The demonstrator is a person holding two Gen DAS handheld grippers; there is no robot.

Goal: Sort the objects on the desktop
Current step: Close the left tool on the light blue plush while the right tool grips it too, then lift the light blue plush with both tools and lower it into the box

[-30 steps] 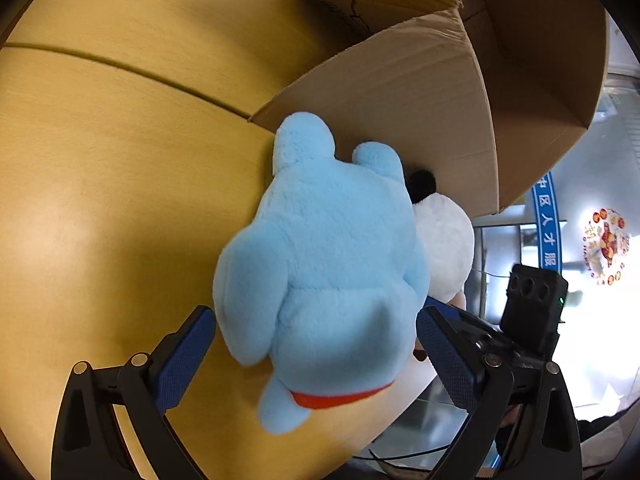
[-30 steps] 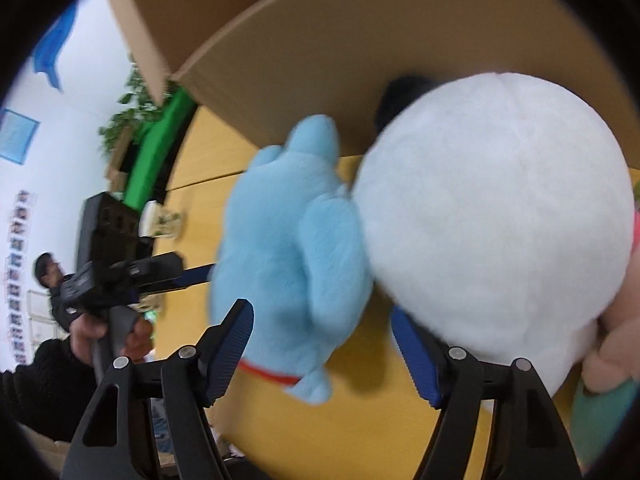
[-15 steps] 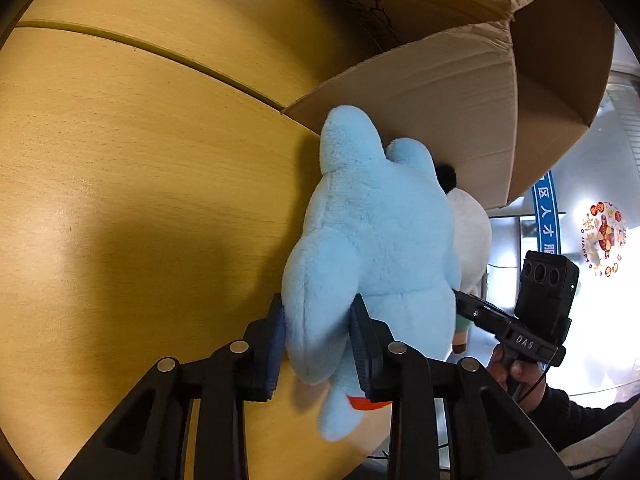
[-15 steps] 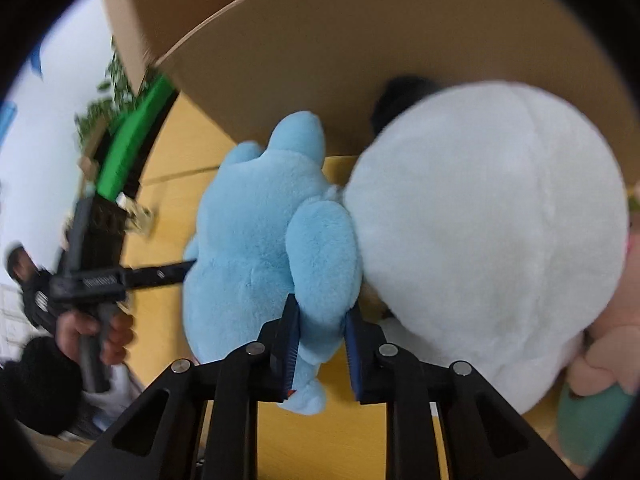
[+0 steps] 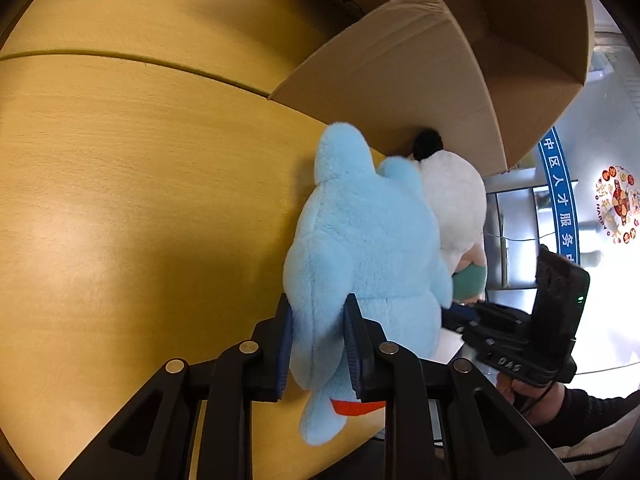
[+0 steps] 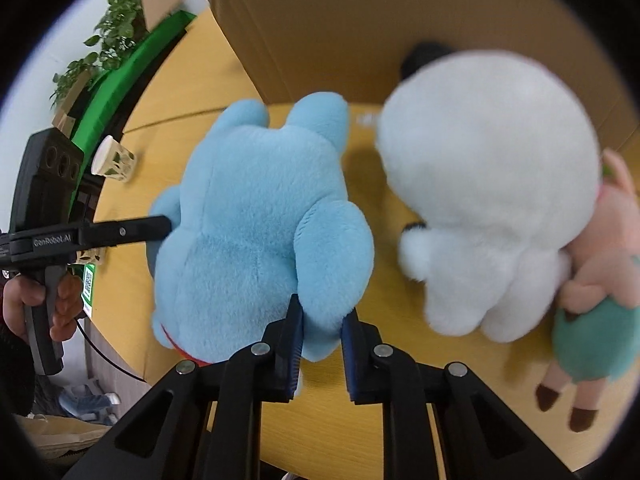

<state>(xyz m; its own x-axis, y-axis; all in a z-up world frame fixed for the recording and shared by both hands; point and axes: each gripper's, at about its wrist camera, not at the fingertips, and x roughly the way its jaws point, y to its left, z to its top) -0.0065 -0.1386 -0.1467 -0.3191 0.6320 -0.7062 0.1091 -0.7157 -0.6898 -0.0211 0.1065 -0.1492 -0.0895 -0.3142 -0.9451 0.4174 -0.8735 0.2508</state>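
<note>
1. The light-blue plush animal toy [image 5: 368, 248] is seen lying on the yellow wooden surface [image 5: 120, 184], near the surface's edge, just in front of the open brown cardboard box [image 5: 420, 80].
2. The left gripper [image 5: 316, 344] is clenched on one plush limb; its blue-padded fingers [image 5: 285, 344] are pressed into the fur from both sides.
3. The right gripper [image 6: 320, 344] is likewise clamped on the opposite limb of the same toy, seen in the right wrist view.
4. Handling, as judged: the toy is soft, light and compressible. No fragility is expected. A limb grip will stretch and let the body sag; a two-sided hold should keep it level. Fur is not slippery against the pads.
5. Count of plush toys: three. One blue; one round white plush toy [image 6: 492, 184] with a black ear, just beside the blue one and against the box wall; one pink-and-teal plush doll [image 6: 592, 300], touching the white one.
6. One box counted. One small patterned paper cup [image 6: 114, 160] is noted lying well apart on the surface.
</note>
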